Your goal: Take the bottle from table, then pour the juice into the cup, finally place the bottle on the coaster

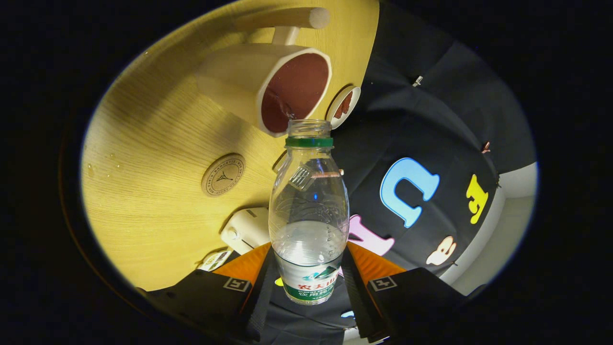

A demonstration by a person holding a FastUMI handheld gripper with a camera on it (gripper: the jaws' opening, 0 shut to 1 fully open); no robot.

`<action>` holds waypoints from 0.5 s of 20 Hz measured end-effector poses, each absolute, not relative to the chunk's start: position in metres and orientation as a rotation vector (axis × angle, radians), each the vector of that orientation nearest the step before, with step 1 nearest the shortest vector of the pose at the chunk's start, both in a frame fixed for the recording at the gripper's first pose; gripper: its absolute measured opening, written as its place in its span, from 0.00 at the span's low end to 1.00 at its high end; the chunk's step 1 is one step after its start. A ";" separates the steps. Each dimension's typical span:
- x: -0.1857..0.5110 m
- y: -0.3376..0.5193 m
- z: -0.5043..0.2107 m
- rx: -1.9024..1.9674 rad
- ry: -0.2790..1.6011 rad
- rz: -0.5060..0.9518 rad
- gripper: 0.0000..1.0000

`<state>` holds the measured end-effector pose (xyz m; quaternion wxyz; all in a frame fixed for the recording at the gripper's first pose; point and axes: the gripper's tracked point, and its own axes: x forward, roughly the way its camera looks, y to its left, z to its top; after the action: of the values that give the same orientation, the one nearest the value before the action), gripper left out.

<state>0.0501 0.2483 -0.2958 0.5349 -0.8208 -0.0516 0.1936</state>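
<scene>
Clamping the clear bottle (pixel 309 211) near its labelled base, the gripper (pixel 309 282) has both fingers pressed on its sides. The bottle's long axis runs straight ahead along the fingers, its open, green-ringed neck pointing at the rim of the cup (pixel 273 86), whose reddish inside faces back toward it. Beside the bottle, a round coaster (pixel 223 175) lies flat on the pale wood-grain bench (pixel 143 201), with a small white box (pixel 245 229) nearer the fingers. Black cloth walls the booth beyond the bench's edge.

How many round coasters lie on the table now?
2: a wooden coaster left of the bottle held between the gripper fingers; a white coaster beside the cup.
</scene>
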 end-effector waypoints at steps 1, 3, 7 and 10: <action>0.049 0.250 -0.293 -1.961 -0.136 0.457 0.75; 0.047 0.253 -0.290 -1.973 -0.160 0.448 0.75; 0.056 0.259 -0.281 -1.997 -0.214 0.432 0.74; 0.054 0.266 -0.274 -2.026 -0.270 0.425 0.74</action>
<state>0.0537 0.2656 -0.2743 0.5031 -0.8387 -0.1117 0.1758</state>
